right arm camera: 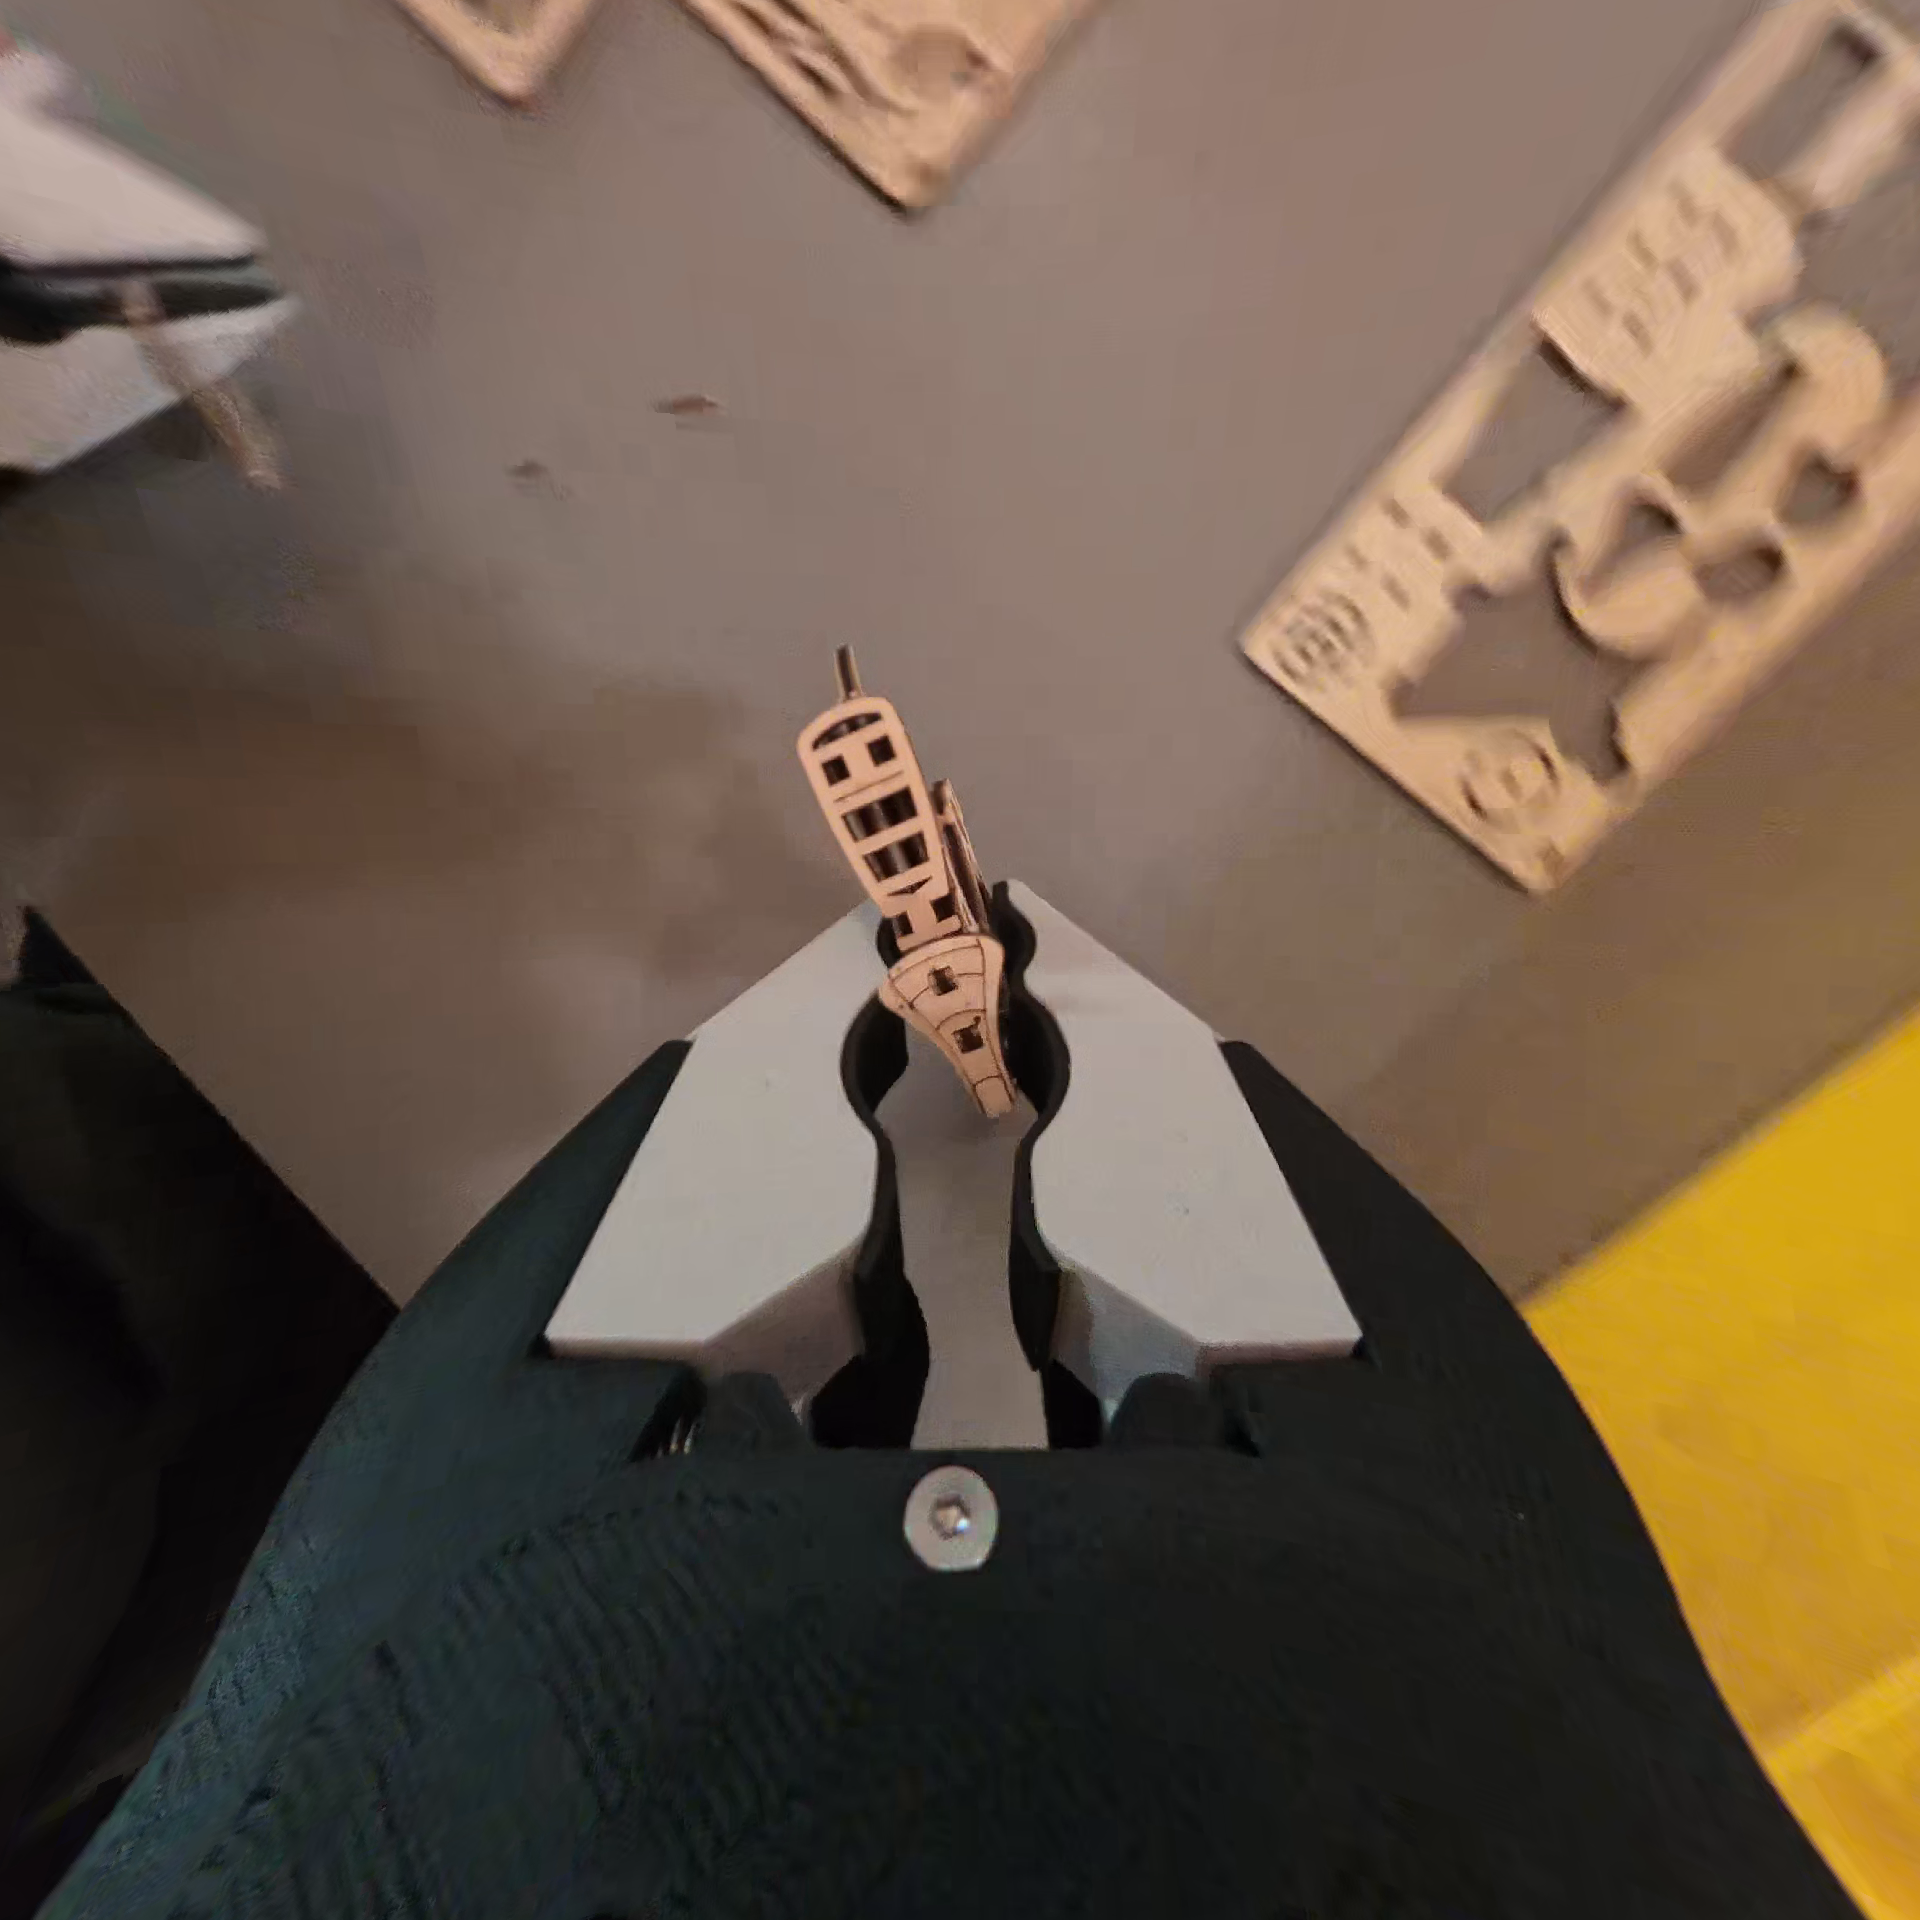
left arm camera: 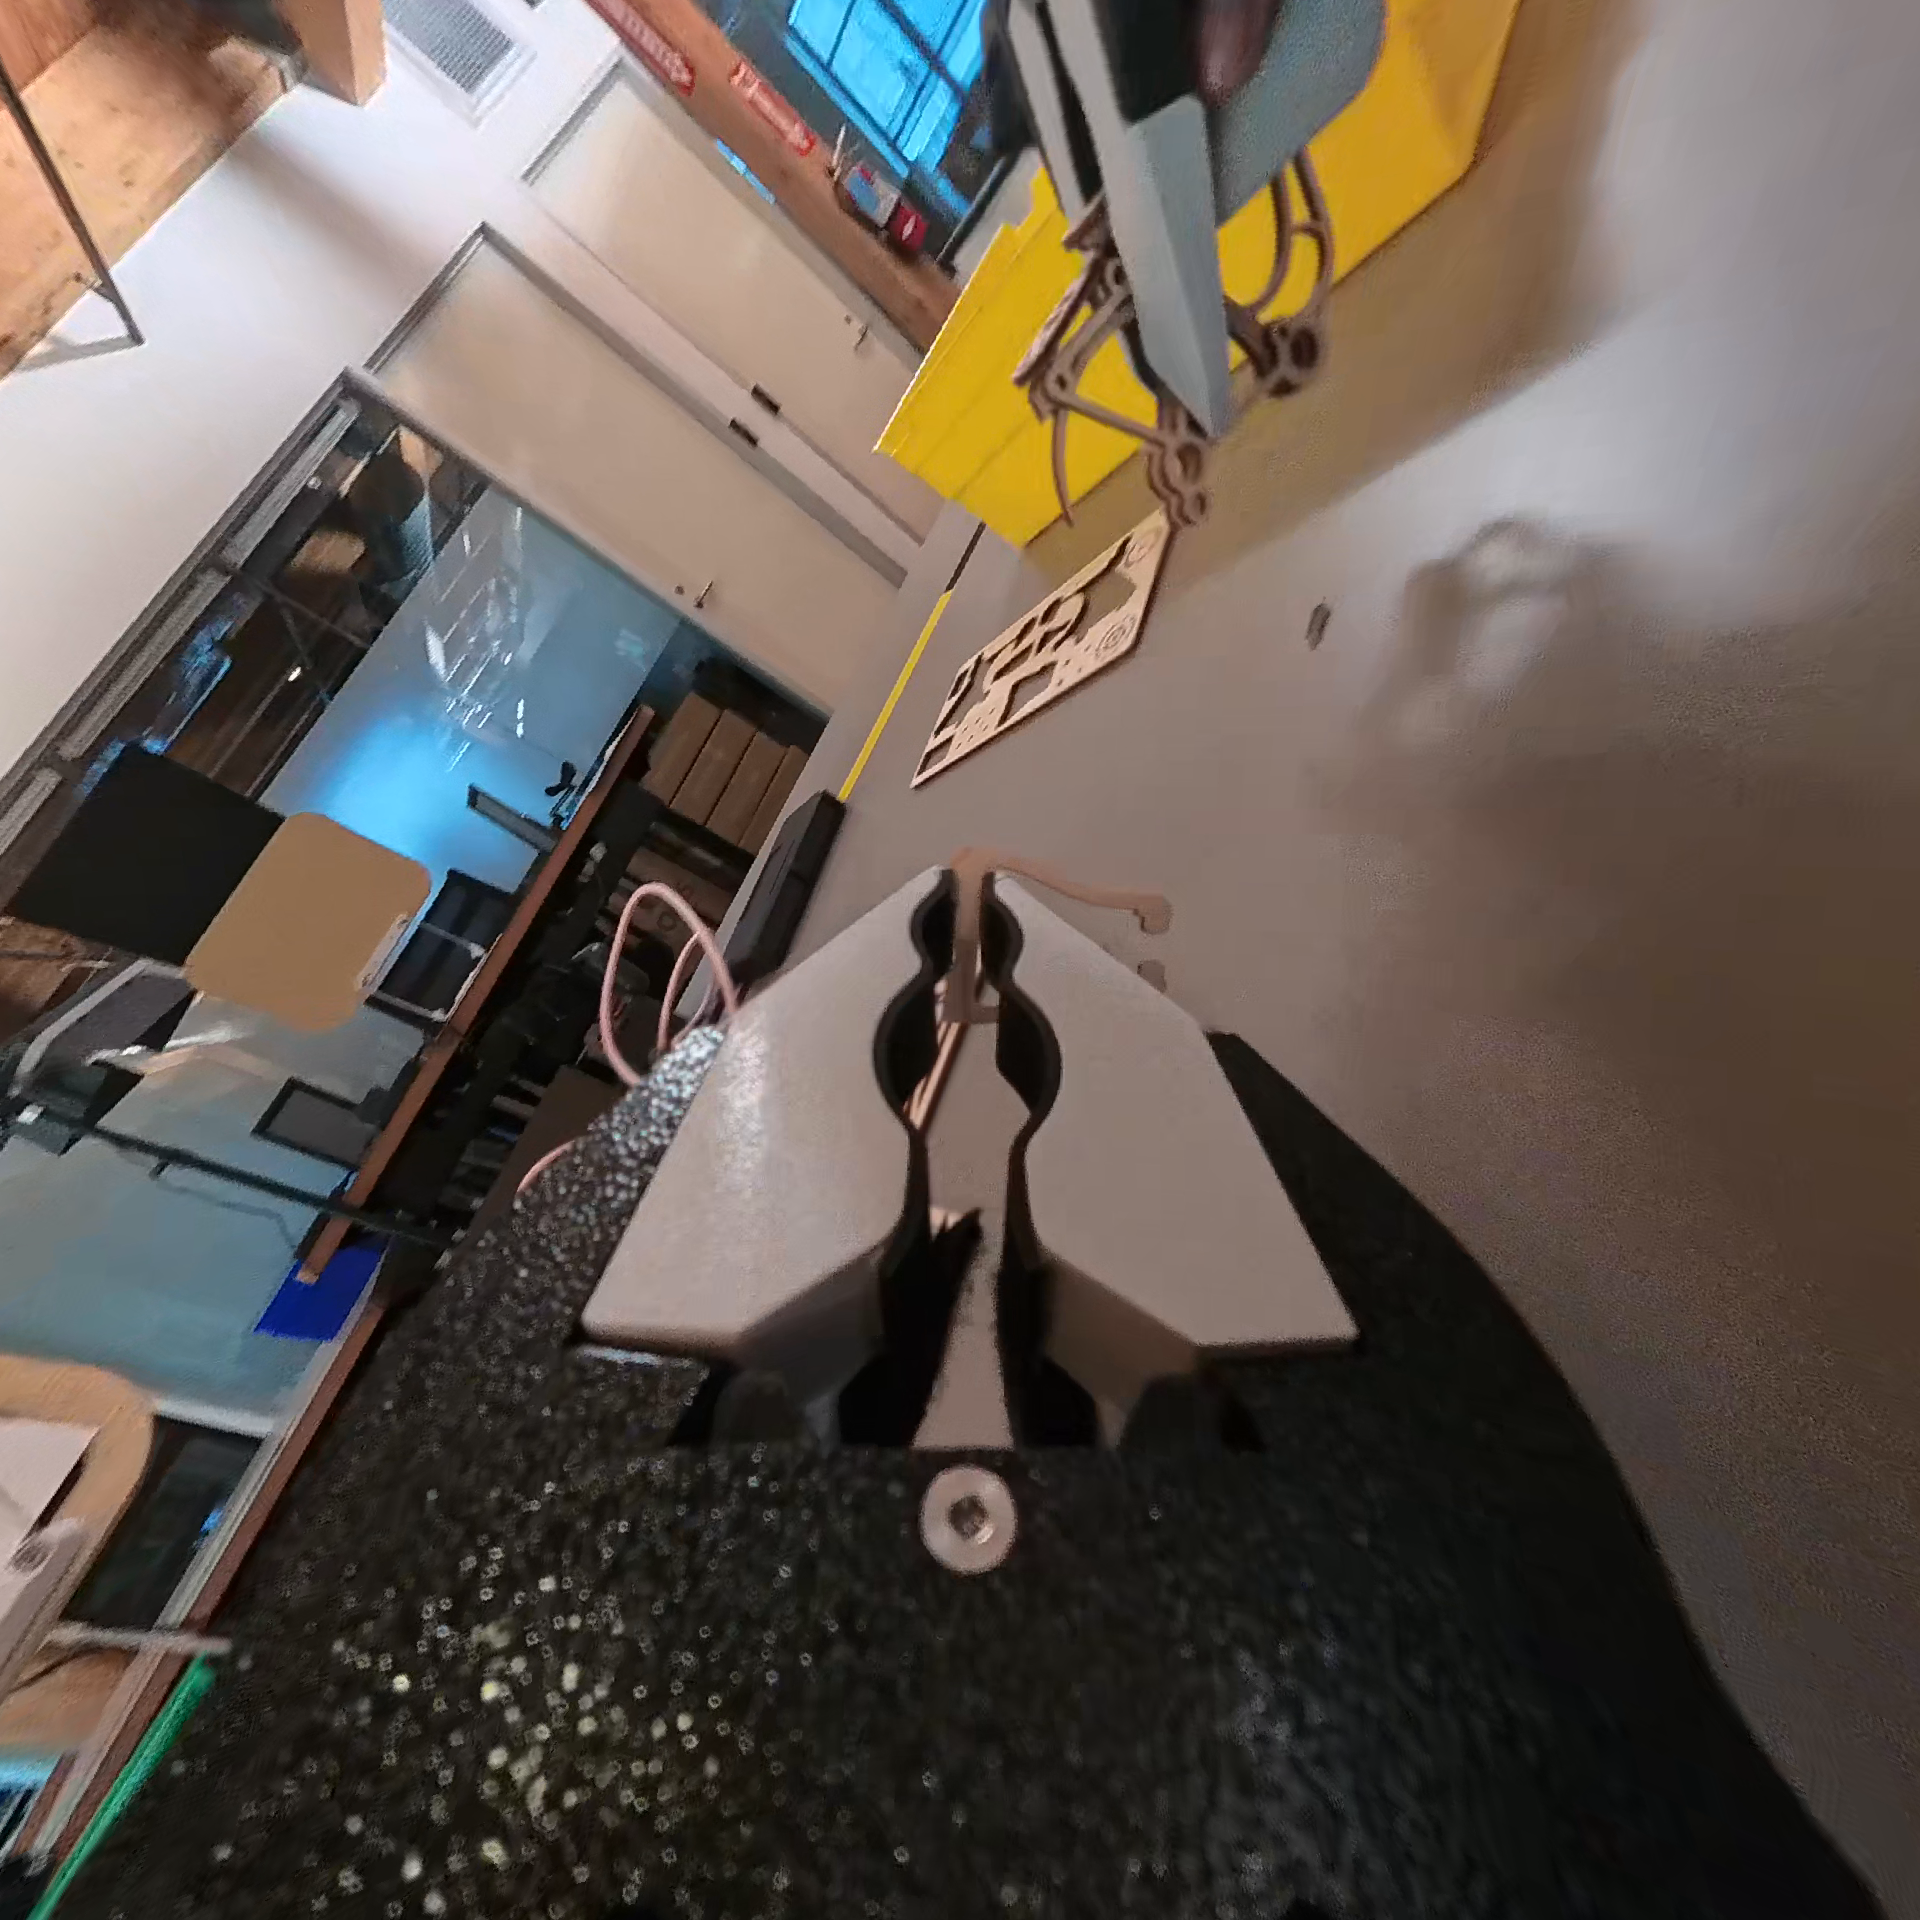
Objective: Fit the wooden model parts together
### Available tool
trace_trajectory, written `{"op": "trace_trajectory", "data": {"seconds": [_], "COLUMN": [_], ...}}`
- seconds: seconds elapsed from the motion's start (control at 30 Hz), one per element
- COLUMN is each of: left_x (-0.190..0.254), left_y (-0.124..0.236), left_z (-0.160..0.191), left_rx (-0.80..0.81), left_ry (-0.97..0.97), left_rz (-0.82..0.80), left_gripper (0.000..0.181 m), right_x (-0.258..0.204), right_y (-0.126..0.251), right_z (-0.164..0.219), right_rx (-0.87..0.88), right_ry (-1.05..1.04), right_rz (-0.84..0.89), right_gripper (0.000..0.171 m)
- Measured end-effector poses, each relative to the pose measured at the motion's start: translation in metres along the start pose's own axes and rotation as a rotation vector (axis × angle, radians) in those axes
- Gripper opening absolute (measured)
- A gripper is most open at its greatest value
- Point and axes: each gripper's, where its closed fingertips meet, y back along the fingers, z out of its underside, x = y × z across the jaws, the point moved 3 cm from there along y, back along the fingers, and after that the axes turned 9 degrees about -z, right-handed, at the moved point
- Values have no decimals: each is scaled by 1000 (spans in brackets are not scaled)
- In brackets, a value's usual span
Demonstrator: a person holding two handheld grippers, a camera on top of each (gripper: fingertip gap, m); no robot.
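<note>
Grey matte tabletop [right arm camera: 1091, 436], workshop room with glass partitions behind at 9 o'clock in the left wrist view. My left gripper [left arm camera: 968, 894] has its fingers nearly closed, pinching a thin curved pale wooden strip [left arm camera: 1081, 891] that pokes past the tips toward 2 o'clock. My right gripper [right arm camera: 940, 914] is closed to a narrow gap on the partly built pale wooden model with slotted, ladder-like panels [right arm camera: 868, 821], which stands out beyond the tips toward 12 o'clock. The two pieces are well apart. To do the join well, I judge I should bring the strip end square to its slot, hold the model steady and press slowly; the strip looks thin enough to snap or twist in the grip. Punched-out wooden part sheet [right arm camera: 1621, 499] lies flat at 2 o'clock in the right view, yellow bin [left arm camera: 1195, 312] near it; neither blocks the path.
</note>
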Motion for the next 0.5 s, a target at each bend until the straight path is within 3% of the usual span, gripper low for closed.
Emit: {"op": "trace_trajectory", "data": {"seconds": [0.13, 0.23, 0.37, 0.5], "left_x": [9, 11, 6, 3], "left_y": [-6, -15, -22, -5], "left_z": [-10, -11, -8, -20], "left_rx": [72, 101, 123, 242], "left_ry": [6, -24, -39, -77], "left_rz": [52, 67, 59, 72], "left_gripper": [2, 2, 2, 1], "right_x": [36, 46, 42, 21], "right_y": [14, 9, -2, -30], "right_z": [16, 3, -40, -99], "right_rx": [-10, 6, 47, 70], "right_ry": [-136, -148, -2, 277], "right_rz": [4, -37, -94, -133], "right_gripper": [11, 11, 11, 11]}}
